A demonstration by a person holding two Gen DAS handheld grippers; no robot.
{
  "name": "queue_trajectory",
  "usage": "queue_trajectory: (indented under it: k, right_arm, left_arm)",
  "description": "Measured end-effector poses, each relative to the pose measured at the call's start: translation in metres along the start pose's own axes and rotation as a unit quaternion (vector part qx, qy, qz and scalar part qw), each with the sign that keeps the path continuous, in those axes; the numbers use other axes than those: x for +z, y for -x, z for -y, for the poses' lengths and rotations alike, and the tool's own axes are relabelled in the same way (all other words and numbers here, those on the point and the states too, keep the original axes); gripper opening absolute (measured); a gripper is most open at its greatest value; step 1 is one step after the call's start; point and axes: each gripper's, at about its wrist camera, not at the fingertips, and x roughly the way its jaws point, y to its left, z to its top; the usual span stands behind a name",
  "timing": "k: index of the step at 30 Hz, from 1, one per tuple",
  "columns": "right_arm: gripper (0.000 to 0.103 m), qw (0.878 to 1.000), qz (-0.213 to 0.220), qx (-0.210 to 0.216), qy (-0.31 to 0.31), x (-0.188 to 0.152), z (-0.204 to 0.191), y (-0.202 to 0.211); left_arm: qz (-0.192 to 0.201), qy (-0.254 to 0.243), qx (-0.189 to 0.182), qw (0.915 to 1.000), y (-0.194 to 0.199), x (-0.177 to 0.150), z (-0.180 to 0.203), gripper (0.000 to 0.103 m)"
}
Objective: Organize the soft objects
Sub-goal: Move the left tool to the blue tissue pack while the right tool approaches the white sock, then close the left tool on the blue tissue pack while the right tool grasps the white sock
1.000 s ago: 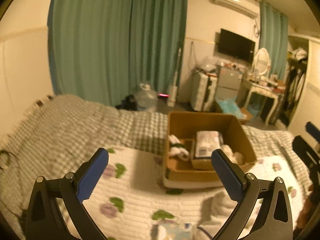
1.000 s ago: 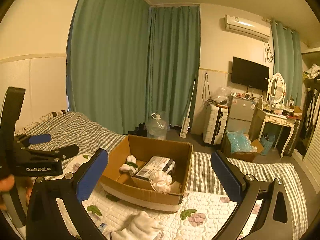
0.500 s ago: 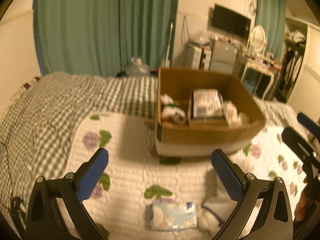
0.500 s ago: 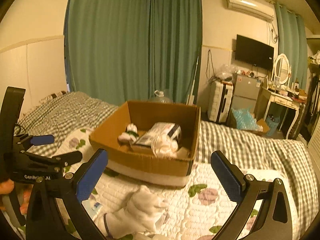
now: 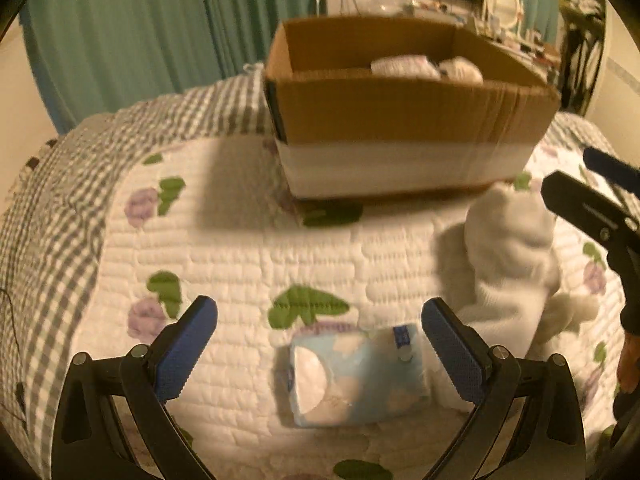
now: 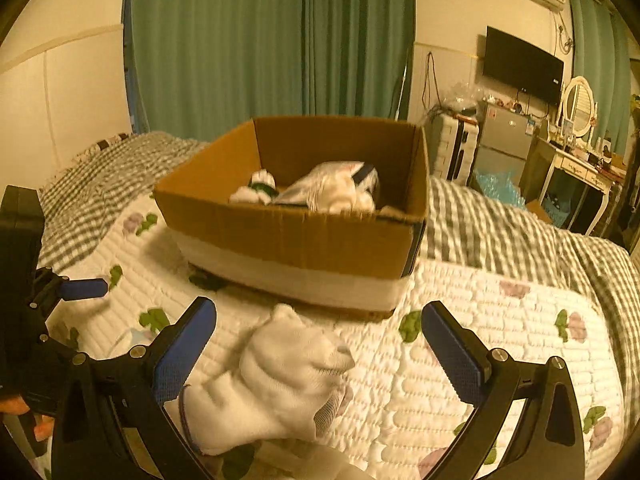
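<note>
A light-blue tissue pack (image 5: 356,374) lies on the quilt between the wide-apart fingers of my left gripper (image 5: 318,344), which is open and holds nothing. A bunched white sock (image 6: 276,380) rests on the quilt just ahead of my right gripper (image 6: 316,350), also open and empty. The same sock (image 5: 508,264) shows right of the tissue pack in the left wrist view. Behind both stands a cardboard box (image 6: 296,240) holding rolled socks and a plastic-wrapped packet (image 6: 332,186). The right gripper's fingers (image 5: 592,208) reach in from the right edge of the left wrist view.
The bed carries a white floral quilt (image 6: 460,344) over a grey checked cover (image 6: 500,232). Green curtains (image 6: 260,40) hang behind. To the right stand a suitcase, small fridge (image 6: 504,136) and dressing table (image 6: 580,160). The left gripper (image 6: 60,292) shows at the left edge.
Both grippers have dropped toward the quilt and moved closer to the box. The tissue pack now lies between the left fingers, and the sock sits nearer the right fingers.
</note>
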Motion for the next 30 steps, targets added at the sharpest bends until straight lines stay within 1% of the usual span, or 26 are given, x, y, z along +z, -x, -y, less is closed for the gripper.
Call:
queue_trajectory:
  k: [4, 6, 9, 12, 18, 21, 24, 25, 28, 29, 30]
  right_arm:
    - [0.103, 1.0, -0.02, 0.005, -0.001, -0.007, 0.0, -0.011]
    - [0.103, 1.0, -0.029, 0.007, -0.001, -0.01, 0.0, -0.015]
    - [0.103, 0.999, -0.043, 0.011, -0.006, -0.015, 0.0, -0.023]
    - [0.103, 0.998, -0.053, 0.016, -0.013, -0.019, -0.001, -0.028]
    - [0.103, 0.998, -0.064, 0.018, -0.007, -0.024, -0.006, -0.034]
    - [0.103, 0.997, -0.071, 0.018, -0.005, -0.026, -0.008, -0.038]
    - [0.103, 0.997, -0.077, 0.02, -0.005, -0.028, -0.011, -0.042]
    - [0.103, 0.997, -0.08, 0.023, -0.006, -0.029, -0.011, -0.044]
    - [0.103, 0.996, -0.077, 0.034, -0.017, -0.032, -0.011, -0.045]
    - [0.103, 0.996, -0.076, 0.037, -0.018, -0.033, -0.011, -0.045]
    - [0.096, 0.996, -0.078, 0.04, -0.019, -0.034, -0.012, -0.046]
  left_arm:
    - [-0.035, 0.002, -0.009, 0.9993, -0.015, -0.008, 0.001, 0.103]
    - [-0.053, 0.003, -0.02, 0.9984, -0.02, -0.012, 0.003, 0.103]
    - [-0.057, -0.006, -0.024, 0.998, -0.022, -0.018, 0.008, 0.103]
    - [-0.05, -0.015, -0.015, 0.9985, -0.021, -0.023, 0.01, 0.103]
    - [-0.075, -0.017, -0.009, 0.997, -0.023, -0.03, 0.0, 0.103]
    - [-0.076, -0.02, -0.001, 0.9969, -0.02, -0.036, -0.006, 0.102]
    - [-0.078, -0.025, 0.001, 0.9966, -0.018, -0.039, -0.014, 0.094]
    - [-0.08, -0.023, -0.001, 0.9966, -0.018, -0.04, -0.016, 0.09]
    - [-0.082, -0.015, -0.012, 0.9965, -0.018, -0.039, -0.019, 0.071]
    - [-0.08, -0.012, -0.02, 0.9965, -0.017, -0.04, -0.02, 0.069]
    - [-0.08, -0.01, -0.024, 0.9964, -0.016, -0.039, -0.02, 0.068]
